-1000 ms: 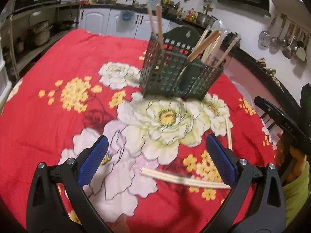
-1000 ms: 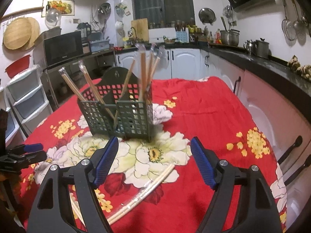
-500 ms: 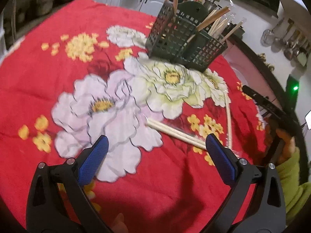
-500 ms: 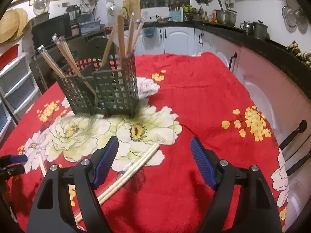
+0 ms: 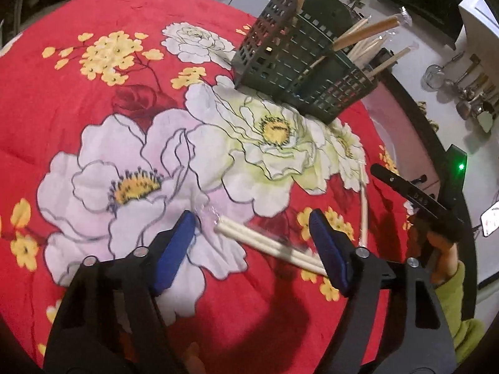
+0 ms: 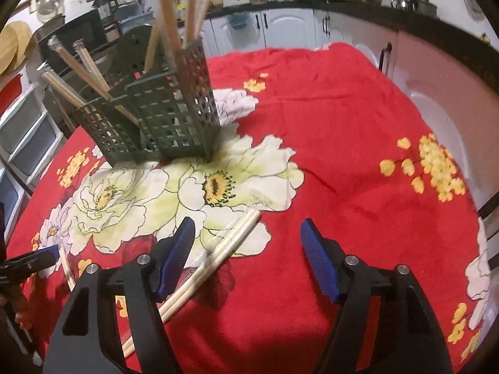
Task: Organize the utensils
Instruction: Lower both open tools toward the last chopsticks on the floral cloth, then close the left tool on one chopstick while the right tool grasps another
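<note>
Since 1 s ago I've tipped both cams down and closed in: the wrapped chopstick pair (image 5: 268,244) now sits between my L gripper (image 5: 251,246) tips, not ahead of them; the caddy (image 5: 299,71) has slid toward top of frame.

- Wrapped chopstick pair: pale, clear sleeve, flat on the cloth, near side of caddy, well apart from it. In R view (image 6: 215,255) it runs under the left pad of my R gripper (image 6: 246,255); contact can't tell.
- Single chopstick (image 5: 363,208): flat, just right of the pair, also near side of caddy.
- Caddy: dark green mesh, upright, several compartments, more wrapped chopsticks (image 5: 365,32) leaning out.
- L gripper: fingers spread wide, nothing pinched.
- R gripper: fingers spread wide, nothing pinched.
- Tablecloth (image 5: 78,118): red w/ big flowers, under everything.
</note>
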A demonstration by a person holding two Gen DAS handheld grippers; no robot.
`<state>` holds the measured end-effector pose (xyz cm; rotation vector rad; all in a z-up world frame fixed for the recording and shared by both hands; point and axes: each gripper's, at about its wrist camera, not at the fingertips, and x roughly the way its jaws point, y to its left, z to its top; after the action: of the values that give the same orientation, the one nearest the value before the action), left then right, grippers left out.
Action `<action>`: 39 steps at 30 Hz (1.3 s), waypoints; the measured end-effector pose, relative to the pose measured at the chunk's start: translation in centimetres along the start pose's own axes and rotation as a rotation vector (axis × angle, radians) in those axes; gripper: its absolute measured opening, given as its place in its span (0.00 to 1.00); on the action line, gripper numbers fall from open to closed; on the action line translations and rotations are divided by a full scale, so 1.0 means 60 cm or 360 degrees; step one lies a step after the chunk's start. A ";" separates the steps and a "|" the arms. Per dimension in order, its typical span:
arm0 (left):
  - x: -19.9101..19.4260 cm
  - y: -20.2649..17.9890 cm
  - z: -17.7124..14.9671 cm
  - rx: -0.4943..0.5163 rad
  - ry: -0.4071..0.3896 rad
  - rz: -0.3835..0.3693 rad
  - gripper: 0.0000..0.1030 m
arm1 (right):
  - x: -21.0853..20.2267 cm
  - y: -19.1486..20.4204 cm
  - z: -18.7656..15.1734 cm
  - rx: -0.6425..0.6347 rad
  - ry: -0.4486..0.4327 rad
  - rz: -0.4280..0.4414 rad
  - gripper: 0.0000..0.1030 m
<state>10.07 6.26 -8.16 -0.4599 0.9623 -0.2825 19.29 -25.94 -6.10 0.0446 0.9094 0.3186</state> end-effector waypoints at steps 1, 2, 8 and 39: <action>0.002 0.000 0.002 0.0003 -0.0003 0.0014 0.57 | 0.006 -0.002 0.002 0.0014 0.0013 0.0008 0.63; 0.005 0.000 0.005 0.0015 -0.0008 0.0029 0.54 | 0.010 -0.002 0.004 0.0025 0.0024 0.0013 0.62; 0.010 0.010 0.011 0.0037 -0.0041 0.0111 0.27 | 0.048 -0.013 0.022 0.0166 0.0127 0.0055 0.47; -0.157 -0.225 0.164 0.0548 -0.0498 -0.0332 0.01 | -0.228 0.083 0.114 -0.0229 -0.0720 0.0172 0.06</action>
<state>12.76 1.05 10.10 -0.2759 0.5453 -0.5383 15.57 -24.48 9.45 0.0315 0.4347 0.4519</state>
